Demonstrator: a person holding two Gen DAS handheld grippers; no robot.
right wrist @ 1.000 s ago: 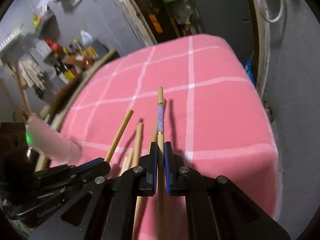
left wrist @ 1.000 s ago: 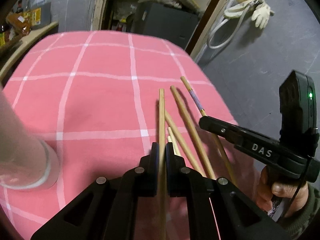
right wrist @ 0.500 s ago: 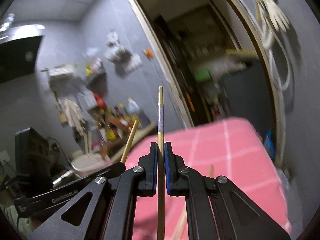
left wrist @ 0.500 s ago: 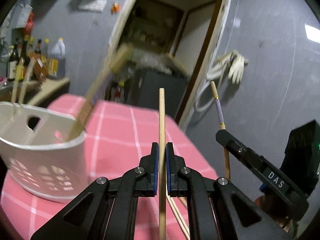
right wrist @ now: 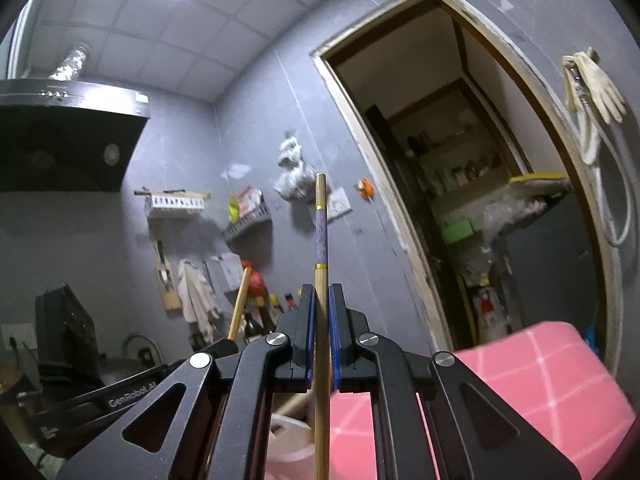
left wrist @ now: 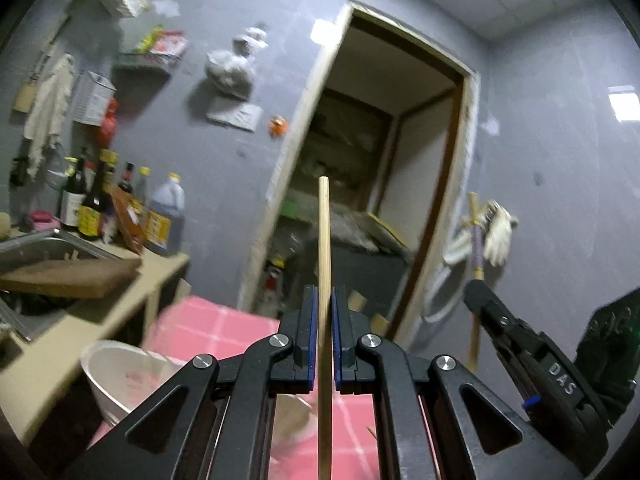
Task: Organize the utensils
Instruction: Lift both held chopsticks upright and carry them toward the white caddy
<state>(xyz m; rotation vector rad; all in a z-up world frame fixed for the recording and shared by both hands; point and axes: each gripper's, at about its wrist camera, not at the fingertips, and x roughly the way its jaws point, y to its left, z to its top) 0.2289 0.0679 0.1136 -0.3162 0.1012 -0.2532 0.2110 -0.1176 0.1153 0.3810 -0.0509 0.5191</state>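
Lifting clear of the pink tablecloth (left wrist: 208, 326); both chopsticks stay clamped.

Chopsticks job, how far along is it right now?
Done: nothing clearly counted; the white perforated plastic basket is blurred, its contents unclear. In hand: the left gripper is shut on a plain wooden chopstick, the right gripper on a purple-banded wooden chopstick, both raised above the pink checked tablecloth. Left: dropping both into the basket.
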